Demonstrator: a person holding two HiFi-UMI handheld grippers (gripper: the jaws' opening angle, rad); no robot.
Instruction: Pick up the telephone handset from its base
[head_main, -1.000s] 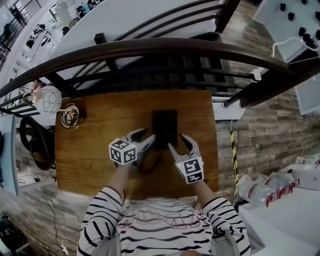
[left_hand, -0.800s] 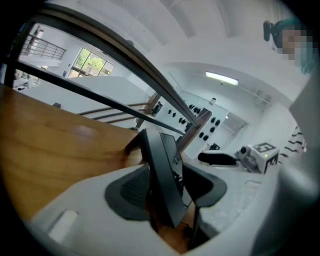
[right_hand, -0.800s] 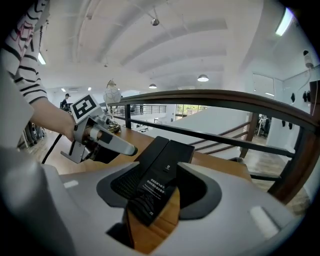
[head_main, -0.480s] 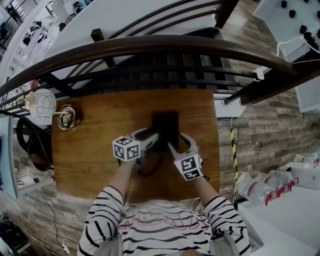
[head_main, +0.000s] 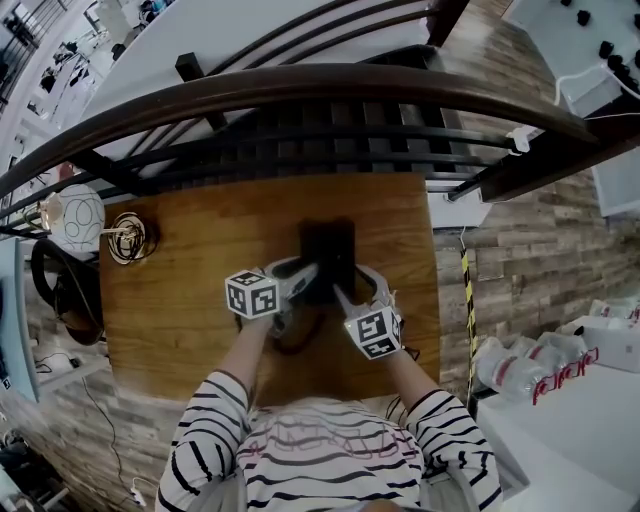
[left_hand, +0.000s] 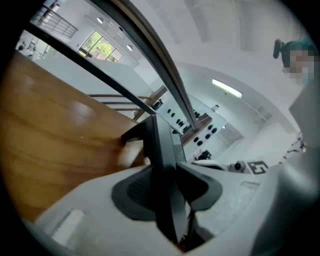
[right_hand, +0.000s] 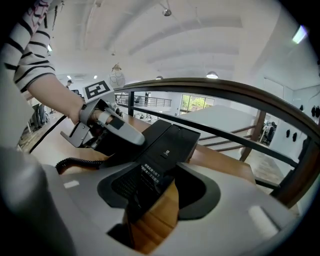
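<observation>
A black telephone base (right_hand: 175, 142) sits on the wooden table (head_main: 180, 300). The handset (left_hand: 162, 160) lies along the left side of the base. The left gripper (head_main: 305, 280) has just been closing its claw and pinches the handset. The right gripper (head_main: 352, 282) has its claw spread wide, with the base's near corner between the jaws.

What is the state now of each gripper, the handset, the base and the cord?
left gripper: shut on the handset, its jaws have just been closing.
right gripper: open, a corner of the base between its jaws.
handset: lying on the base, not yet lifted.
base: flat on the table.
cord: coiled, slack on the table.
</observation>
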